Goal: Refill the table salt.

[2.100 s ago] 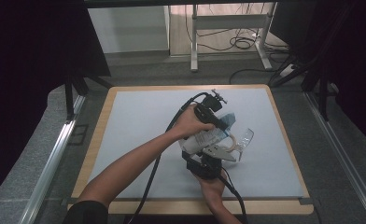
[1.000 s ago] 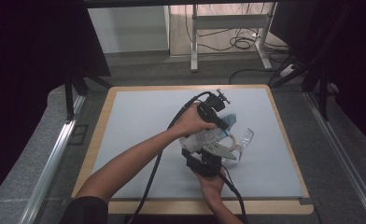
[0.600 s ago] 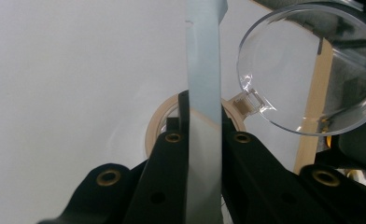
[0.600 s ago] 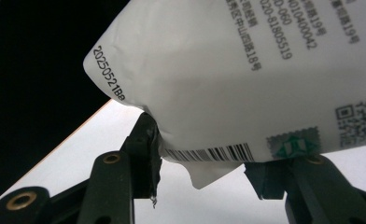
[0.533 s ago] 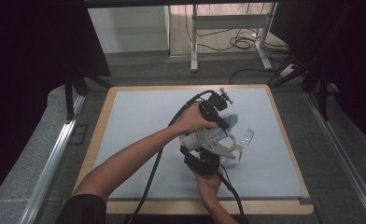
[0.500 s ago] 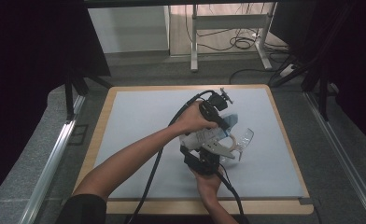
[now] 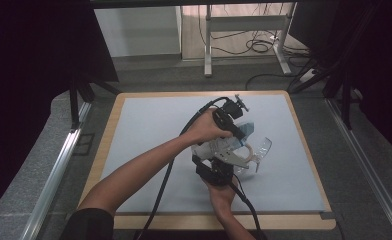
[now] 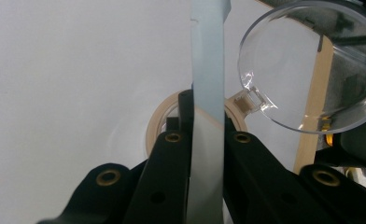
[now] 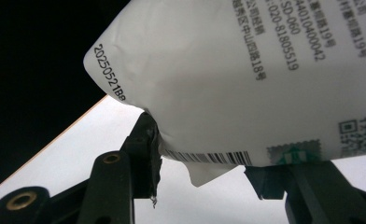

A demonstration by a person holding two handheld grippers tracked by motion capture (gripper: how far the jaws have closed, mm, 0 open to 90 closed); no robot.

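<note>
**A:** Little has shifted since two seconds back: your left hand has crept slightly toward the far edge of the worktop (image 7: 149, 107), and the right has barely stirred beneath it.

**B:** What am I holding, exactly?

**A:** Your left claw (image 8: 204, 135) is clamped fully shut on a pale blue strip (image 8: 208, 70), which stands up thin between the jaws; it looks like the top edge of the pouch. Your right claw (image 9: 204, 163) sits about half closed around the lower corner of the white pouch (image 9: 246, 79), the one with the printed date and barcode, both jaws pressing its sides.

**B:** Why two grips?

**A:** My guess is you're steadying the body from below while the upper hand pulls or tears the top. Gripping opposite ends keeps the soft bag taut, so it doesn't fold.

**B:** Where's the pouch on the surface?

**A:** Right of centre, lifted between your hands. A clear plastic lid (image 8: 312, 65) and a tan ring (image 8: 160, 123) lie just beside it, on the blue mat.

**B:** Room to move?

**A:** Plenty toward the far and left sides, which are bare mat. The lid sits close on the right, so a sideways tug that way could knock it. The near wooden rim is just behind your right wrist.
</note>
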